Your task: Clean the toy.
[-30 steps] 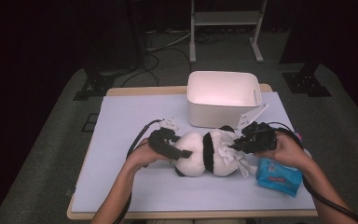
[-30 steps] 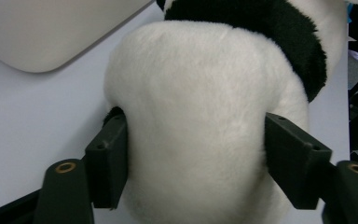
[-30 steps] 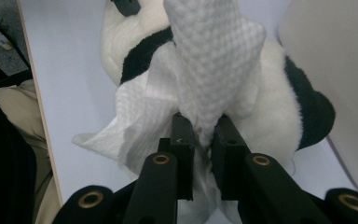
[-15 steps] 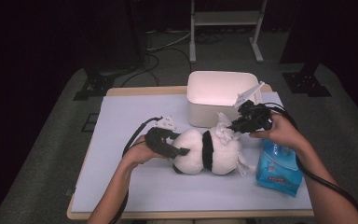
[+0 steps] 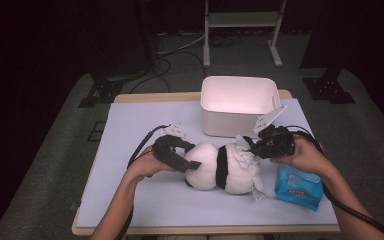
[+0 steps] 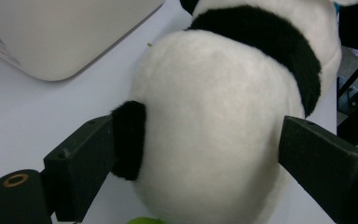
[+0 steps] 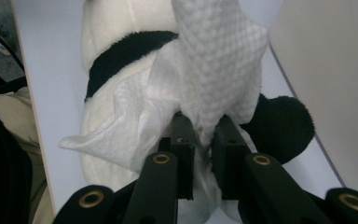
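The right gripper [image 7: 204, 140] has its two black jaws pinched on a white embossed paper wipe [image 7: 214, 60] that lies over the right end of a white and black plush panda toy [image 5: 222, 167]. The left gripper [image 6: 200, 154] has its jaws spread wide around the toy's rounded left end; they have just been opening, with the plush between them, one jaw against a black patch and the other standing clear of the fur. The toy lies on its side near the middle of the table, between the two hands. Just right of it, under the right hand, lies a blue packet of wipes [image 5: 298, 187]. Just beyond the toy stands a white rectangular plastic bin [image 5: 237, 107], nothing visible inside it. All rest on a pale lilac mat [image 5: 130, 125] covering a wooden table [image 5: 145, 97]. Around it are grey floor, cables and dark stands.
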Demonstrator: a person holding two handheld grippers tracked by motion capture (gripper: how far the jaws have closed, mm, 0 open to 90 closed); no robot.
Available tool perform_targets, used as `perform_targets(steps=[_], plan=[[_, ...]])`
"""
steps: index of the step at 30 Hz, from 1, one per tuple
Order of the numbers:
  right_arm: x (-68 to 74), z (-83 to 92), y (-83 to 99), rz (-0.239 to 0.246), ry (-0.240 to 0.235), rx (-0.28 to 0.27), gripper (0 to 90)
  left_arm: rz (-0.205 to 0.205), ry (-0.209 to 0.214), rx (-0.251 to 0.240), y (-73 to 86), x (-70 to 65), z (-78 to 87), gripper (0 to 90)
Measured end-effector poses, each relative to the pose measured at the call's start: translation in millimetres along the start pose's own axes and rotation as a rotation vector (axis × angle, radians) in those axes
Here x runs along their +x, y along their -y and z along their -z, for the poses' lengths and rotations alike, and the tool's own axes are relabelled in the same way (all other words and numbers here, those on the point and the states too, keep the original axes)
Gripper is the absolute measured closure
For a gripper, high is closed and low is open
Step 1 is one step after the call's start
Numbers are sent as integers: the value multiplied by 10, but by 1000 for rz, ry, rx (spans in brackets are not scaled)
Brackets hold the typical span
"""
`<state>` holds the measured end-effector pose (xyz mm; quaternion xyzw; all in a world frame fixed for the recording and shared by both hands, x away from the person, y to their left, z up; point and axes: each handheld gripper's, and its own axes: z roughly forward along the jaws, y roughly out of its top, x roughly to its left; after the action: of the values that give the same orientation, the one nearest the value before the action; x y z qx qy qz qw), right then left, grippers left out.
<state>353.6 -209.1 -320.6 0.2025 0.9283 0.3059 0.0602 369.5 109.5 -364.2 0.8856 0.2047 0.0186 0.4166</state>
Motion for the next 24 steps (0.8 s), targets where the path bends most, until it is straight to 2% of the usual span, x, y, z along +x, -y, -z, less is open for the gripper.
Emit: perform_targets(steps=[3,4,9,11,12,13,16,18,21,24], plan=[[64,25,60,10,10,-8,800,13,-3,-3,-27,13,-7,74],[78,34,81,14,2,-9,800,10,14,17,-50,26,-33,59],[109,55,131,24,-3,-13,799,17,95,37,-85,34,-149,31],[115,59,141,27,-7,-15,799,9,145,65,-84,31,-218,49],[123,59,141,27,-9,-18,799,9,145,65,-84,31,-218,55],[132,59,139,32,-11,-18,798,-7,161,91,-83,12,-278,71],[167,67,121,47,8,-7,796,-21,157,71,-78,25,-264,161],[169,88,103,45,17,-3,796,-33,141,52,-80,20,-247,224],[132,133,58,40,22,-11,795,-60,120,38,-120,6,-213,258],[80,158,-22,40,38,-19,795,-113,105,24,-174,-30,-189,258]])
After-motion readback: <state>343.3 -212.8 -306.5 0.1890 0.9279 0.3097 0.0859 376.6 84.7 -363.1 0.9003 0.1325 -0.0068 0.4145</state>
